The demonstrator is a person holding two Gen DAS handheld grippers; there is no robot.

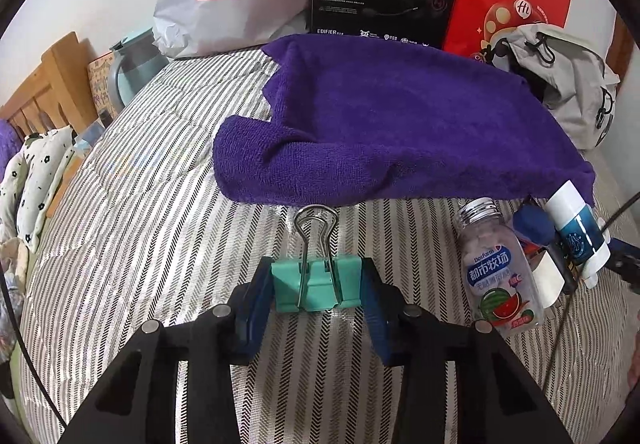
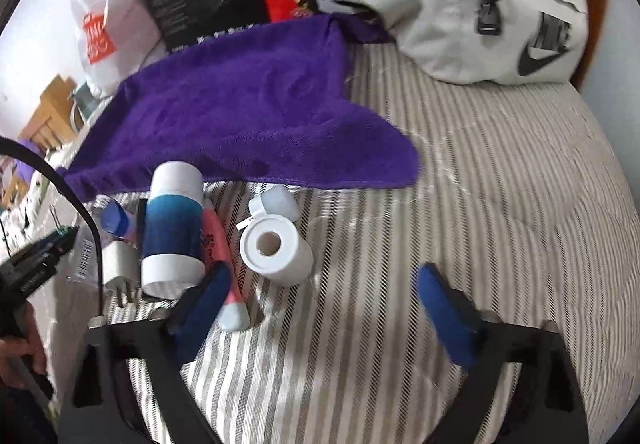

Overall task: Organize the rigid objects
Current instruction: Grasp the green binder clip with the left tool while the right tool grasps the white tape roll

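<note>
left gripper (image 1: 318,286) has its jaws closed on the clip (image 1: 316,284), pads on the two ends of the teal body, wire handles pointing away toward the towel (image 1: 400,123). clip sits low over the striped bed (image 1: 160,203); can't tell if it's touching. it looks light, stiff, painted metal, a bit slick on the faces; the body is the right place to hold, the wire loops would swivel.

right gripper (image 2: 324,300) is empty, jaws wide, over bare bed just beside the pile.

pile near the towel's front edge, counted:
- 1 candy bottle (image 1: 496,268), clear plastic, light, lying down, would roll; take it across the waist
- 1 blue-white tube (image 2: 174,228), rigid, smooth, round
- 1 tape roll (image 2: 276,248), light, grip across the outside
- 1 small white cap (image 2: 276,203)
- 1 pink tube (image 2: 220,252), partly under the right gripper's left pad, softer, may squash
- 1 white plug (image 2: 118,264)
- 1 blue-capped item (image 2: 114,219), mostly hidden

right view is motion-blurred, so small stuff may be missed.
</note>
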